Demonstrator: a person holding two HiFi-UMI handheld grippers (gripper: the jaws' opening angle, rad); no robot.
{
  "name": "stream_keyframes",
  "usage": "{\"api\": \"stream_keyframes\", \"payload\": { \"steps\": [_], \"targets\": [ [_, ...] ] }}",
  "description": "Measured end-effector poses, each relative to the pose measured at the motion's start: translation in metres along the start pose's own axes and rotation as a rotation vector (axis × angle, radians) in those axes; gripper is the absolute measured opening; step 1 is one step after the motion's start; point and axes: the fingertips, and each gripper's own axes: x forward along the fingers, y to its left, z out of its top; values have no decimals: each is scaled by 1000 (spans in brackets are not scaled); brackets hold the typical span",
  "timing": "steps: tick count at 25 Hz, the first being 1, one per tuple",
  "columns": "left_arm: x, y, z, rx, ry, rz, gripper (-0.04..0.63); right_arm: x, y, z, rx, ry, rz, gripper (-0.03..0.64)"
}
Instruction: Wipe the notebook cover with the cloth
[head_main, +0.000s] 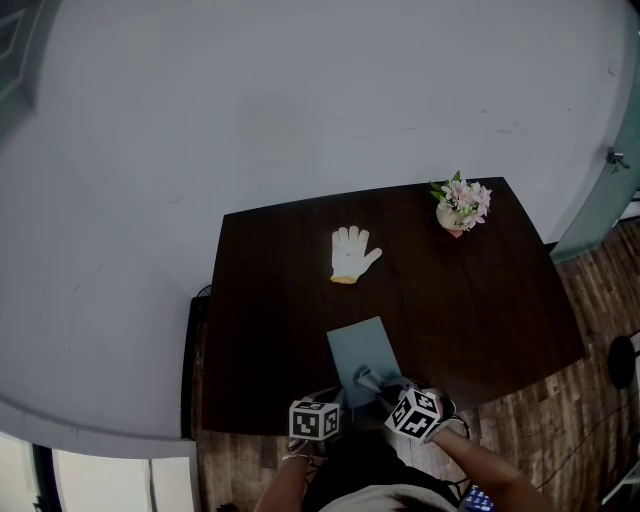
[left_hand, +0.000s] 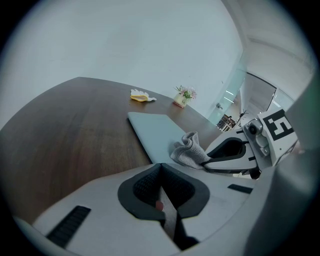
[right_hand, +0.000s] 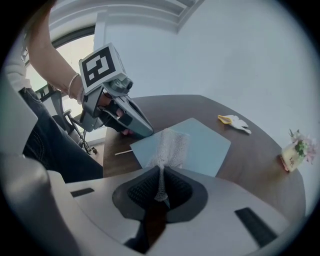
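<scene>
Head overhead; gripper views low, share notebook (head_main: 358, 345).

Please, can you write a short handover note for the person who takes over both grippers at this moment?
Left gripper: shut, empty, by the near left corner of the notebook.
Right gripper: shut on the cloth, which rests on the notebook's near end.
Notebook lies closed at the near edge of the table.
Done: cloth gripped and on the cover; how much is wiped cannot be told.
Left: wipe across the whole cover.
</scene>
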Motion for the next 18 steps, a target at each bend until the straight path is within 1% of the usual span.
{"api": "stream_keyframes", "payload": {
  "steps": [9, 18],
  "targets": [
    [-2, -2, -3, 3, 6, -1, 14, -11, -14, -17, 44, 0, -48, 35],
    [-3, -3, -4, 19, 0, 17, 14, -22, -26, -33, 70, 11, -94, 34]
  ]
}}
